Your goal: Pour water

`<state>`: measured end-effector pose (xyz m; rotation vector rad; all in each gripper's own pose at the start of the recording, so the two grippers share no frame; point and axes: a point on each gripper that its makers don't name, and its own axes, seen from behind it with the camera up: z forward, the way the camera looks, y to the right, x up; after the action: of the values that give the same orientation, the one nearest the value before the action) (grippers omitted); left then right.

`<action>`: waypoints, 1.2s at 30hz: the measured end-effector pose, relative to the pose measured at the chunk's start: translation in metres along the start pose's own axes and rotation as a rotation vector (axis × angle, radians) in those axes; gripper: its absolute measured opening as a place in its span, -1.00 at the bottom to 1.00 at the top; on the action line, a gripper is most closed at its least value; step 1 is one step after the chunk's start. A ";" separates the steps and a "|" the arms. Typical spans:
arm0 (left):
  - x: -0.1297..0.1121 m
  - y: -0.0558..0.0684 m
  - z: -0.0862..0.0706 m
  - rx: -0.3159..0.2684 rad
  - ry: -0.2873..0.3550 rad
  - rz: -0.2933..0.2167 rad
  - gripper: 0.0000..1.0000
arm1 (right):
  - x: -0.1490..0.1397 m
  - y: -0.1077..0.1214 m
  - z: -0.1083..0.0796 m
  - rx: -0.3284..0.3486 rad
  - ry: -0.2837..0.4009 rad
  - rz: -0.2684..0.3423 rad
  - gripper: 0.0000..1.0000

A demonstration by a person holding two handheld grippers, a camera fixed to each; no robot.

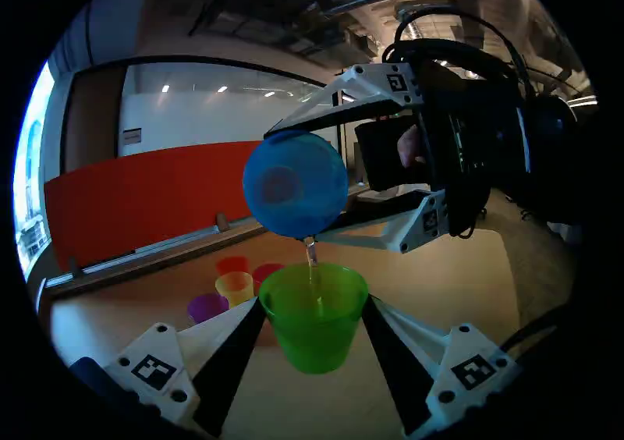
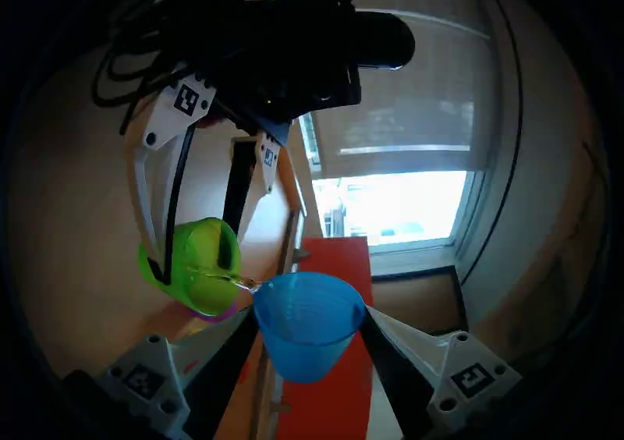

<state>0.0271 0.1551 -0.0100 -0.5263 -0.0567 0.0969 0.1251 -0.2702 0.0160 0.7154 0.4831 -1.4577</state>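
A green cup (image 1: 314, 315) stands upright between the fingers of my left gripper (image 1: 312, 319), which is shut on it. Above it my right gripper (image 1: 308, 179) holds a blue cup (image 1: 295, 182) tipped on its side, bottom facing the left gripper view. A thin stream of water (image 1: 312, 264) falls from the blue cup's rim into the green one. In the right gripper view the blue cup (image 2: 308, 323) sits between my right gripper's (image 2: 308, 327) fingers, shut on it, and water (image 2: 243, 283) runs off its rim into the green cup (image 2: 195, 264) held by the left gripper (image 2: 207, 253).
Several small cups, red (image 1: 232, 265), yellow (image 1: 235, 286) and purple (image 1: 207, 308), stand on the wooden table (image 1: 437, 284) behind the green cup. An orange-red wall panel (image 1: 140, 198) runs along the far side. A bright window (image 2: 390, 206) shows in the right gripper view.
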 end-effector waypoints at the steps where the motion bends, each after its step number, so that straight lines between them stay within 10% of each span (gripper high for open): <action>1: 0.000 0.000 0.000 -0.001 0.000 0.000 0.73 | 0.001 0.000 0.000 0.000 0.000 -0.003 0.81; 36: -0.005 0.000 0.002 -0.002 -0.002 -0.006 0.73 | 0.011 -0.007 -0.003 0.013 -0.010 -0.147 0.82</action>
<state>0.0217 0.1557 -0.0084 -0.5278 -0.0602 0.0920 0.1191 -0.2754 0.0053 0.6941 0.5277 -1.6023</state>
